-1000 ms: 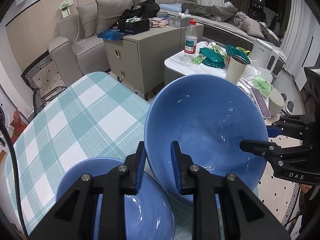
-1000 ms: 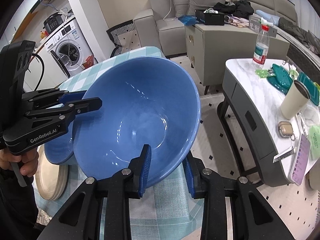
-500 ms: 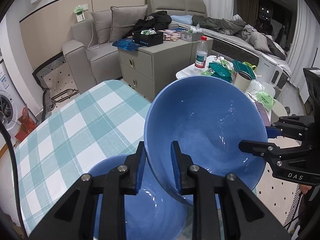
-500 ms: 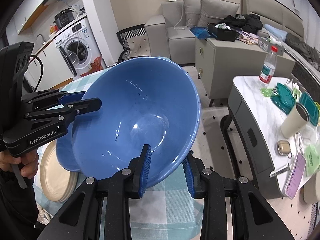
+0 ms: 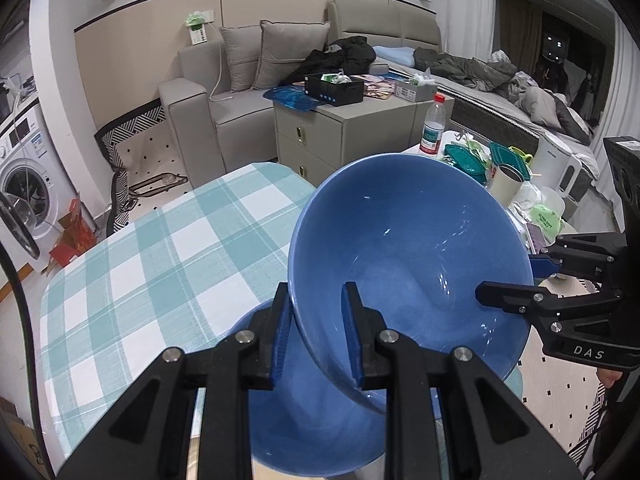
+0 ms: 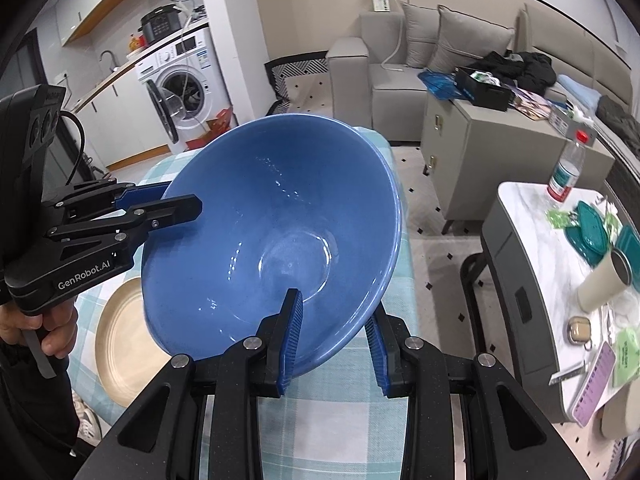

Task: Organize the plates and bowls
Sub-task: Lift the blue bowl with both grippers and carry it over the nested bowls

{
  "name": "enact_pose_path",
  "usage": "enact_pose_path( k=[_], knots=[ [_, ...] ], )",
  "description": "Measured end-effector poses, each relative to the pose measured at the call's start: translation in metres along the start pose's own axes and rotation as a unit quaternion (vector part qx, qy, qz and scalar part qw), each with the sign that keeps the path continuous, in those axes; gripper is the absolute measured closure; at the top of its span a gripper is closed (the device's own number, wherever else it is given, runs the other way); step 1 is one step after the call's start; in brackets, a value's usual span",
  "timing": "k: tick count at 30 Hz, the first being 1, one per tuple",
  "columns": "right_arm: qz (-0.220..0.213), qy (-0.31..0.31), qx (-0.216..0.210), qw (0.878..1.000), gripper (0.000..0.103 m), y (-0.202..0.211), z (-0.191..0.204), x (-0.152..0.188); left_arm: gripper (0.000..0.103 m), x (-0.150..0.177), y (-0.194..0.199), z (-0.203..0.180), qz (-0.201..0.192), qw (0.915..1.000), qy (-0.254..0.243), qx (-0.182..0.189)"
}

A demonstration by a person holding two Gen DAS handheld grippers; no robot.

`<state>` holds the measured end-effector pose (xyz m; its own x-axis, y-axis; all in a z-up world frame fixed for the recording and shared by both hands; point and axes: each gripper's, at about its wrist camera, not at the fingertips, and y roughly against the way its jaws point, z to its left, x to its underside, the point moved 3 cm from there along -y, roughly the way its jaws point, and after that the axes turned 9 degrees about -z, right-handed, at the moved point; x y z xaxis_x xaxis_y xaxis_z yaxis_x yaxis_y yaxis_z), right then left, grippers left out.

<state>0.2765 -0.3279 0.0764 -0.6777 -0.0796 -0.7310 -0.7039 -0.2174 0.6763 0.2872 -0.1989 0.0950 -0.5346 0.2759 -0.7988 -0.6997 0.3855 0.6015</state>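
A large blue bowl (image 5: 408, 264) hangs tilted above the checked table (image 5: 160, 264), carried by both grippers. My left gripper (image 5: 316, 300) is shut on its near rim, one finger inside and one outside. My right gripper (image 5: 508, 278) clamps the opposite rim. In the right wrist view the same bowl (image 6: 272, 248) fills the middle, with my right gripper (image 6: 334, 320) shut on its lower rim and the left gripper (image 6: 180, 200) on its left rim. A second blue bowl (image 5: 312, 420) sits on the table right under the lifted one.
A beige plate (image 6: 120, 340) lies on the table left of the bowls. Past the table's right edge stands a marble side table (image 6: 532, 216) with a bottle (image 6: 566, 168), a cup and green containers. A grey cabinet (image 5: 344, 136) and a sofa stand behind.
Both grippers have lifted the large blue bowl upward together, still gripping its rim. The lower bowl and the beige plate show more beneath it. More of the room has come into view.
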Motion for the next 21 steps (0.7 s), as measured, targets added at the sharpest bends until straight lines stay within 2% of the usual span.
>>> enact_pose_path(
  k=[21],
  knots=[
    [0.02,0.044,-0.041,0.998,0.072,-0.025,0.06,0.001,0.08,0.038,0.027,0.045,0.012,0.9983,0.036,-0.044]
  ],
)
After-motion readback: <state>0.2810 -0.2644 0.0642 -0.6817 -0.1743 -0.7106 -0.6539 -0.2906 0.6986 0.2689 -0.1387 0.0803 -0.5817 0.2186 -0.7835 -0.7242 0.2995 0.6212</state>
